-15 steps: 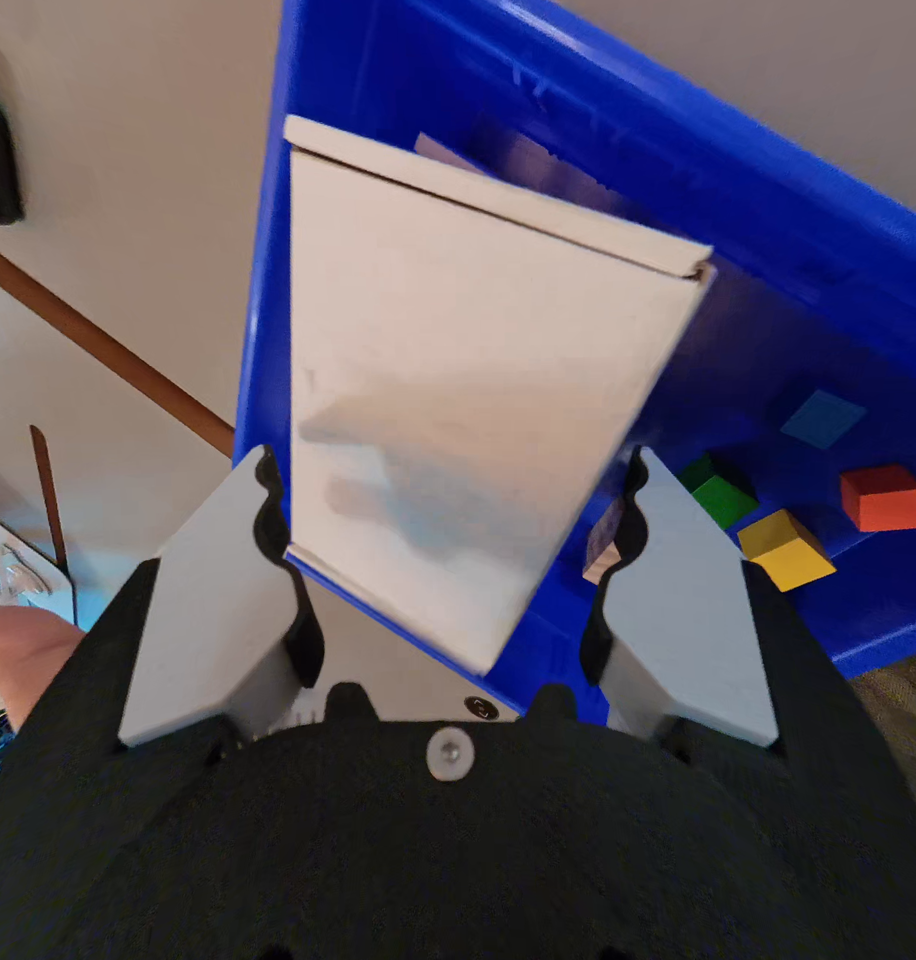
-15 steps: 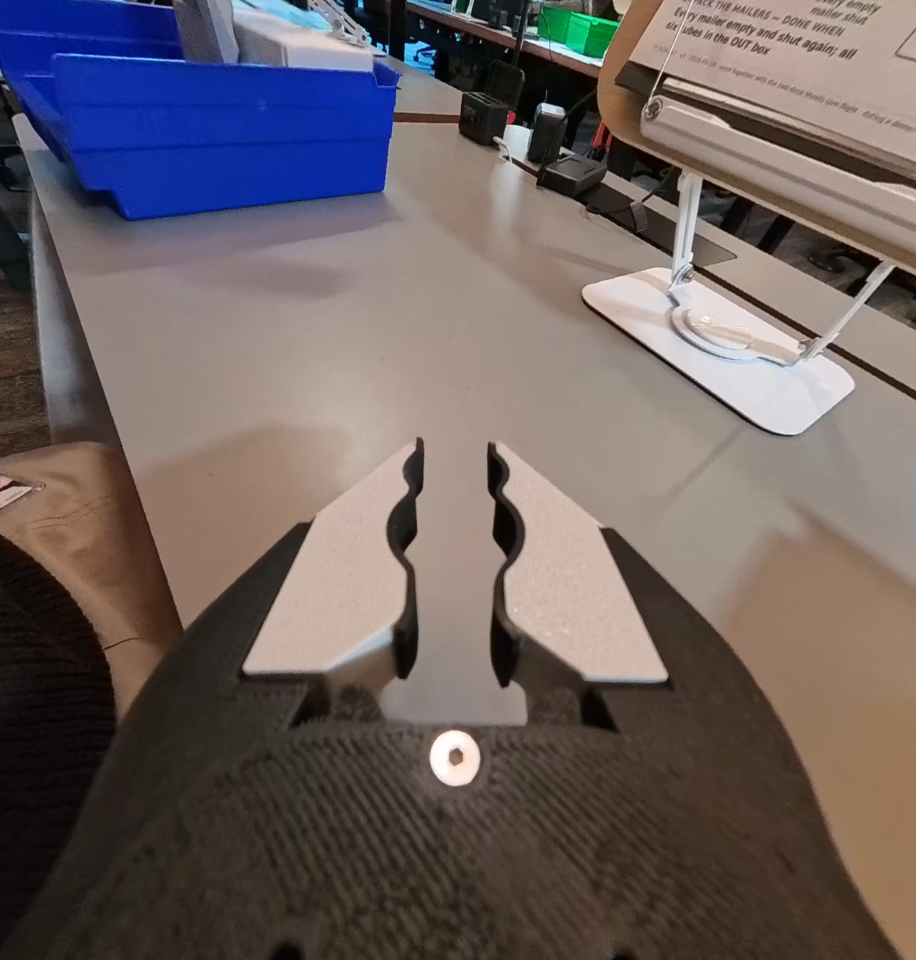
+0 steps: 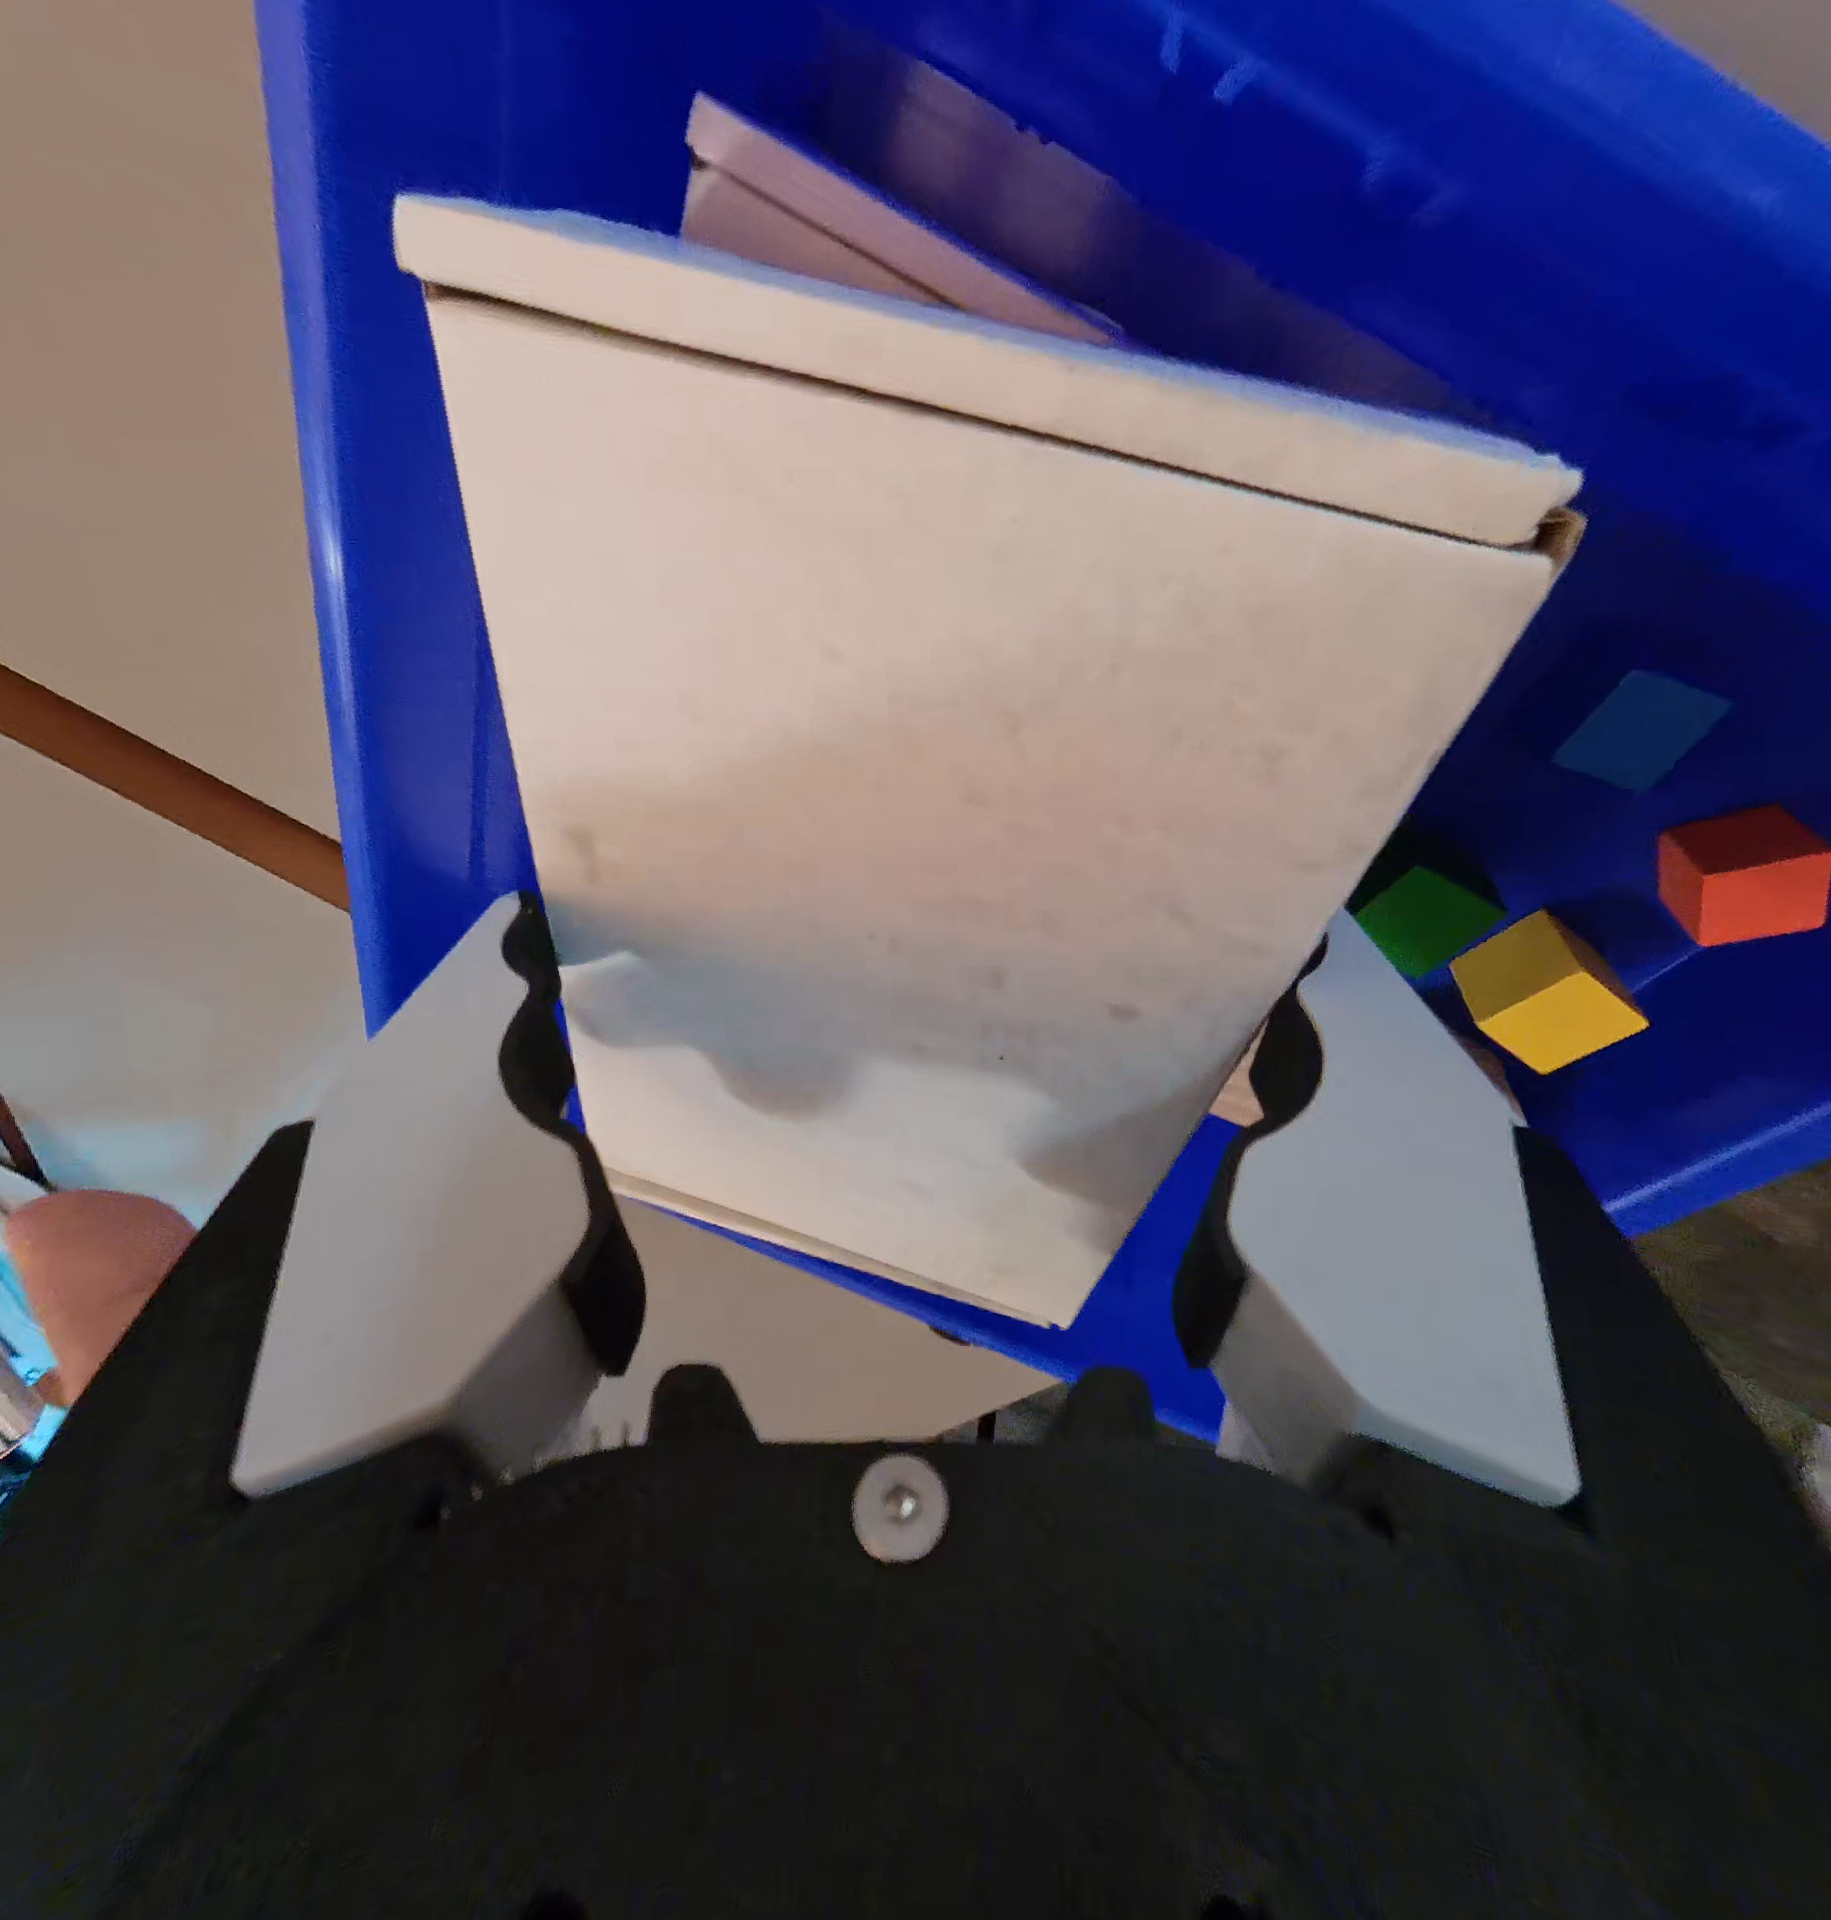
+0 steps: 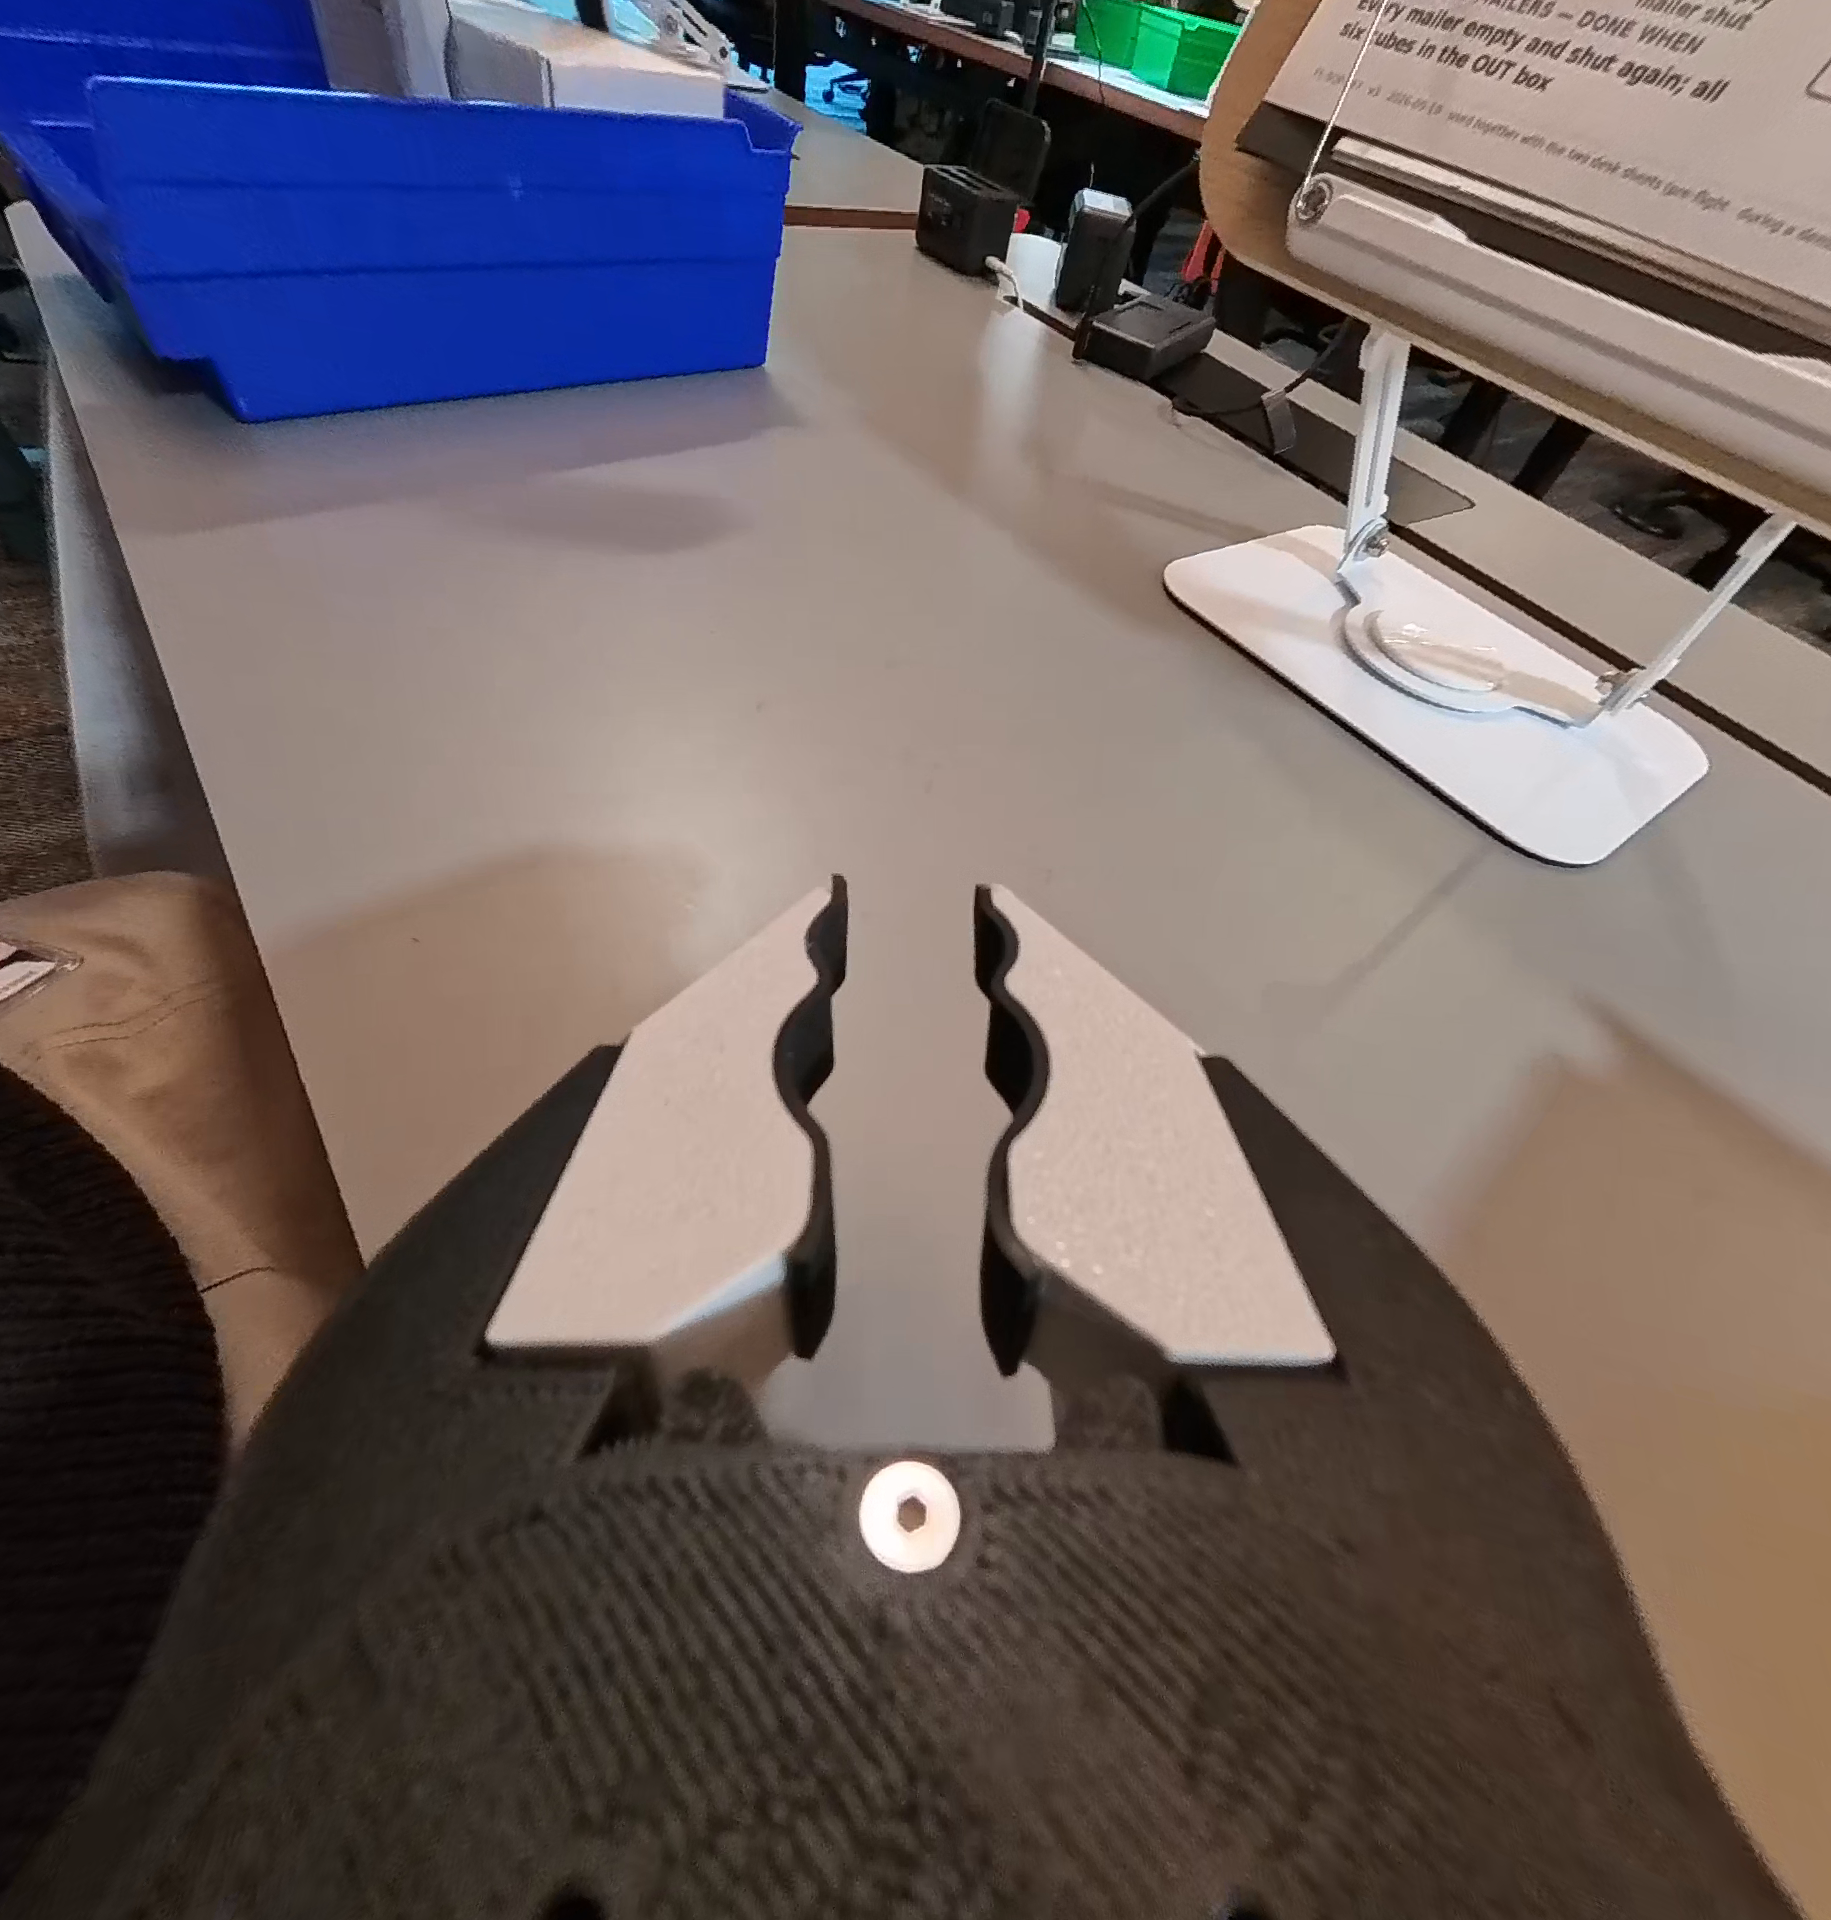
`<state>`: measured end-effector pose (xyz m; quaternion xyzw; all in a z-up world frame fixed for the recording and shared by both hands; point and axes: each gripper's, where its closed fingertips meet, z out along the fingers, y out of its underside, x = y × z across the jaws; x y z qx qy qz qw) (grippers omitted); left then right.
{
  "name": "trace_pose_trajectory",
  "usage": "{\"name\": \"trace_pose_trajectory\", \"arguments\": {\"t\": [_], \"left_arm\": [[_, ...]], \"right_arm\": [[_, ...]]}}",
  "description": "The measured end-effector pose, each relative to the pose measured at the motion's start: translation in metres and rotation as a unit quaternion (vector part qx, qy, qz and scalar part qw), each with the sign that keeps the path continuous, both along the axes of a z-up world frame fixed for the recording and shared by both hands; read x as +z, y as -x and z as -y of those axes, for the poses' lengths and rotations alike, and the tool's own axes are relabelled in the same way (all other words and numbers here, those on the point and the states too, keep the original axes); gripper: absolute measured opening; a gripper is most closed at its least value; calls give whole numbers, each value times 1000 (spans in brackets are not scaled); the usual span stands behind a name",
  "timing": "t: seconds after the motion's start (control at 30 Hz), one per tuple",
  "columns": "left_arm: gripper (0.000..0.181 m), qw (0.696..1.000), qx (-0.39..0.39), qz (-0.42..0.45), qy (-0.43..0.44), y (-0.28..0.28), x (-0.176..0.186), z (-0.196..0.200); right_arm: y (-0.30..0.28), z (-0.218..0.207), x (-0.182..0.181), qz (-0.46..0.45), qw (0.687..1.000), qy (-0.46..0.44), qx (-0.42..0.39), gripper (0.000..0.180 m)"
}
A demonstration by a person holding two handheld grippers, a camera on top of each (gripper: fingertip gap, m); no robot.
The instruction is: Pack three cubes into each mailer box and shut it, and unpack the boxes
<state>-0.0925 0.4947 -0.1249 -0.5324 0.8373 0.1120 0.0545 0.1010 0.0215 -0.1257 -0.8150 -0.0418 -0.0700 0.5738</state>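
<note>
Left gripper [image 3: 916, 971]: jaws spread wide, one finger on each side of the near end of a white mailer box; the left finger sits against the box edge, but firm contact on the right side cannot be confirmed.
White mailer box [image 3: 952, 748]: closed, tilted, above the blue bin; its lid flap edge lies toward 12 o'clock.
Blue bin [image 3: 1669, 343]: fills the view from 12 to 3 o'clock behind the box.
Second mailer box [image 3: 869, 249]: inside the bin, partly hidden, at 12 o'clock beyond the first.
Cubes: on the bin floor at 3 o'clock; red cube [image 3: 1747, 873], yellow cube [image 3: 1545, 992], green cube [image 3: 1425, 920], blue cube [image 3: 1638, 727], well apart from the fingers.
Right gripper [image 4: 911, 914]: jaws narrow with a slim gap between them, holding nothing, low over the grey table [image 4: 890, 644].
Bin in right wrist view [image 4: 433, 239]: at 11 o'clock, far end of the table.
Document stand [image 4: 1441, 686]: white base at 2 o'clock, carrying a printed sheet.
</note>
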Motion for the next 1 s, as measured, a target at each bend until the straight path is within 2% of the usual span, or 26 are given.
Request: {"name": "trace_pose_trajectory", "arguments": {"t": [0.1, 0.23, 0.4, 0.5, 0.6, 0.67, 0.77, 0.87, 0.93, 1.0], "left_arm": [[121, 1000, -14, 24, -15, -3, 15, 4], [120, 996, -26, 85, -5, -15, 49, 24], [120, 993, -63, 93, -32, -25, 77, 47], [120, 986, -116, 117, -30, -52, 96, 89], [120, 971, -197, 136, -14, -86, 106, 159], [120, 958, -253, 132, 10, -106, 98, 212], [120, 937, -330, 110, 45, -130, 67, 283], [120, 915, -372, 98, 120, -150, 29, 346], [120, 905, -388, 93, 148, -166, 8, 373], [119, 900, -397, 83, 161, -179, -8, 391]], "right_arm": [[1, 0, 1, 1, 1000, -2, 2, 22], [4, 0, 3, -3, 1000, -6, 8, 22], [7, 2, 11, -4, 1000, -19, 12, 23], [6, 4, 16, -4, 1000, -27, 11, 23], [7, 4, 20, -13, 999, -35, 13, 23], [7, 5, 23, -16, 999, -40, 13, 23], [6, 6, 28, -9, 999, -45, 9, 29], [-2, 5, 28, 58, 998, -39, 6, 50], [2, 2, 34, 92, 994, -58, 30, 69], [10, -1, 32, 116, 990, -57, 60, 78]]}}
